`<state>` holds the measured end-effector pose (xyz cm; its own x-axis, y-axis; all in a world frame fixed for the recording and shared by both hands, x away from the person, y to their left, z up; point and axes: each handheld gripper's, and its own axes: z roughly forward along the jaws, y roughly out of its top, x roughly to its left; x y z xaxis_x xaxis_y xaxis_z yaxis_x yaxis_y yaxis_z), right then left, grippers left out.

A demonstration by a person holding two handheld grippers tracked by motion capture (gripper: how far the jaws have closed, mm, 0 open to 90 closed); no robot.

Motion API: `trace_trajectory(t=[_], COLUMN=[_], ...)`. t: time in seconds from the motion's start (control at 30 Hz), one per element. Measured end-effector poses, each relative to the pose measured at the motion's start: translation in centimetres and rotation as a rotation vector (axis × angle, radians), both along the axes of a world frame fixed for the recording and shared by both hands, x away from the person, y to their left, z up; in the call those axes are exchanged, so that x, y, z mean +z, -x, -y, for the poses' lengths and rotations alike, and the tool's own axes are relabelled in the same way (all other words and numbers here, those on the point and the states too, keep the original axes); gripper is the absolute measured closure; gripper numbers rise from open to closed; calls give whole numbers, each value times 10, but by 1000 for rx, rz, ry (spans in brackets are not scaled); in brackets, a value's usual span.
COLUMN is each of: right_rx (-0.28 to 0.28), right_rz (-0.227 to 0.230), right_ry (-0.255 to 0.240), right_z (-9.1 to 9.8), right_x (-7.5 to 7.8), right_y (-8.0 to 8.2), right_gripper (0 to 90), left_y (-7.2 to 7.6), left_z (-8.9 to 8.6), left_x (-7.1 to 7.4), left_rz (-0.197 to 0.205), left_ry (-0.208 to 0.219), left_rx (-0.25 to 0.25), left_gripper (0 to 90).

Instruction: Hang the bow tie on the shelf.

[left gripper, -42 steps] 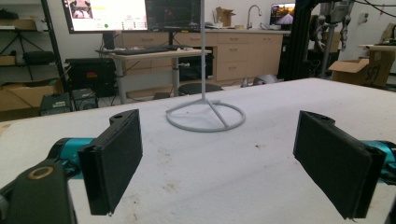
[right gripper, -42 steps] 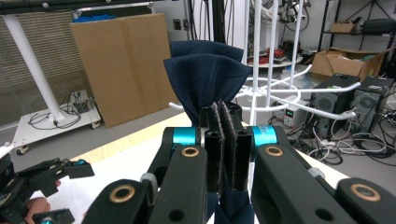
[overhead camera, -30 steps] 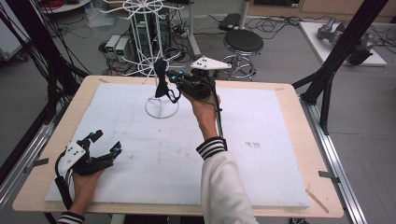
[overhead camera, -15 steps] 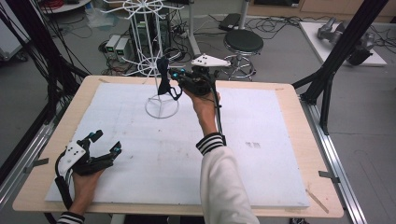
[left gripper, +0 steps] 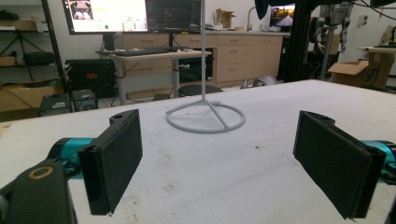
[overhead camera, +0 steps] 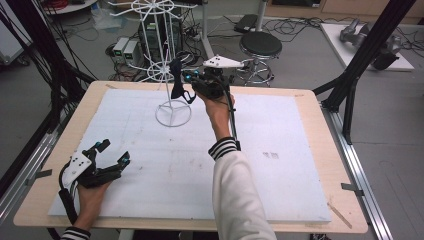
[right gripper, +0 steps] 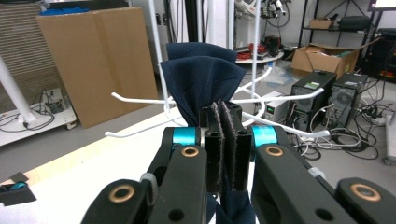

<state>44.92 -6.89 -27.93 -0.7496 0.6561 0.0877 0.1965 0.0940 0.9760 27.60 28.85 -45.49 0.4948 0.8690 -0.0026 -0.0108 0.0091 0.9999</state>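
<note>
Two grippers: right gripper (overhead camera: 187, 80) clamped tight on a dark navy cloth (right gripper: 203, 79) held up beside the white wire rack stand (overhead camera: 172, 107) at the table's far side, left gripper (overhead camera: 107, 155) resting near-left, jaws wide apart, empty.

A white-topped table (overhead camera: 300, 165) carries a white wire rack (overhead camera: 173, 112).
</note>
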Motion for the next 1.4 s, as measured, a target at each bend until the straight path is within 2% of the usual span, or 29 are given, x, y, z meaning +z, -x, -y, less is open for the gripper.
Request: trace_trajectory(t=[0.5, 0.7, 0.97, 1.3, 1.4], right_rx=[14, 20, 21, 5, -1], right_rz=[-12, -4, 3, 8, 21], right_ry=[2, 12, 2, 0, 1], right_z=[-5, -9, -11, -10, -9], right_x=[-3, -3, -4, -2, 1], right_y=[-1, 0, -1, 1, 5], right_gripper=[875, 875, 866, 793, 687], left_y=[0, 0, 0, 0, 0], left_z=[0, 0, 0, 0, 0], left_x=[0, 0, 0, 0, 0], left_rz=[1, 2, 2, 3, 2], left_ry=[-1, 0, -1, -2, -1], left_rx=[0, 0, 0, -1, 0], left_gripper=[160, 160, 160, 160, 160])
